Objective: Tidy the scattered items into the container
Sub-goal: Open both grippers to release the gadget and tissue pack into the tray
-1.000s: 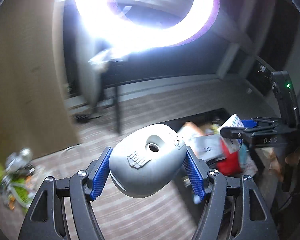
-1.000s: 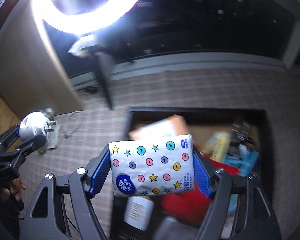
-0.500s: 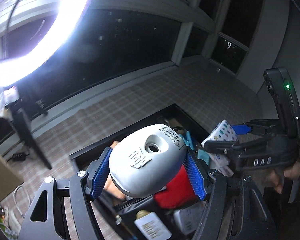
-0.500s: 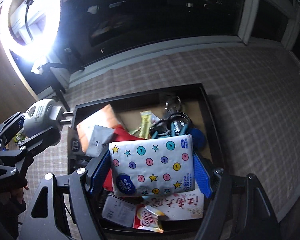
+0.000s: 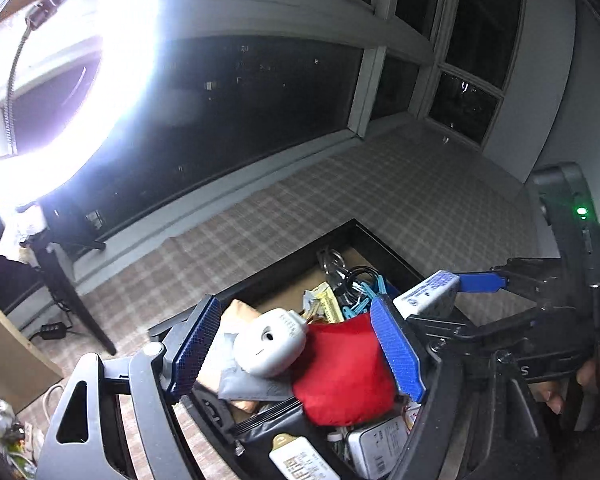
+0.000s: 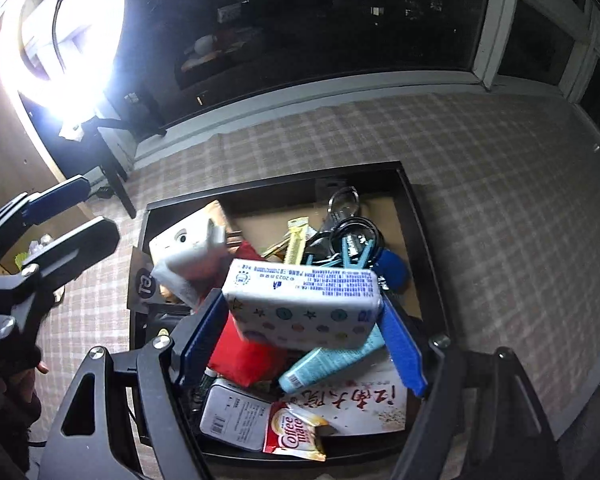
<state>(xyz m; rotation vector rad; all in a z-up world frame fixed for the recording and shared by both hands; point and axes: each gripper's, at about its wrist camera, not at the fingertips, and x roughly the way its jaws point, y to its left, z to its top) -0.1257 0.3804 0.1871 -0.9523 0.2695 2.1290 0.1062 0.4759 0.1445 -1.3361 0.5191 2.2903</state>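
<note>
Both loads swung over the container (image 6: 428, 240); your left hand-held gripper (image 5: 296, 352) was opening, plug adapter (image 5: 270, 346) freed to drop in; your right hand-held gripper (image 6: 300, 336) still grasped the tissue pack (image 6: 304, 304).

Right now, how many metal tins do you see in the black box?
1. The metal tin lies at the near edge of the black box, beside the Coffee mate sachet. Others may be hidden under the pile.

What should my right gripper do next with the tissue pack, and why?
Probably open the right gripper wider to drop the tissue pack. It hangs tipped forward at the pad tips, above the black box. The left gripper is opening, nothing between its pads; its grey plug-in lies inside.
</note>
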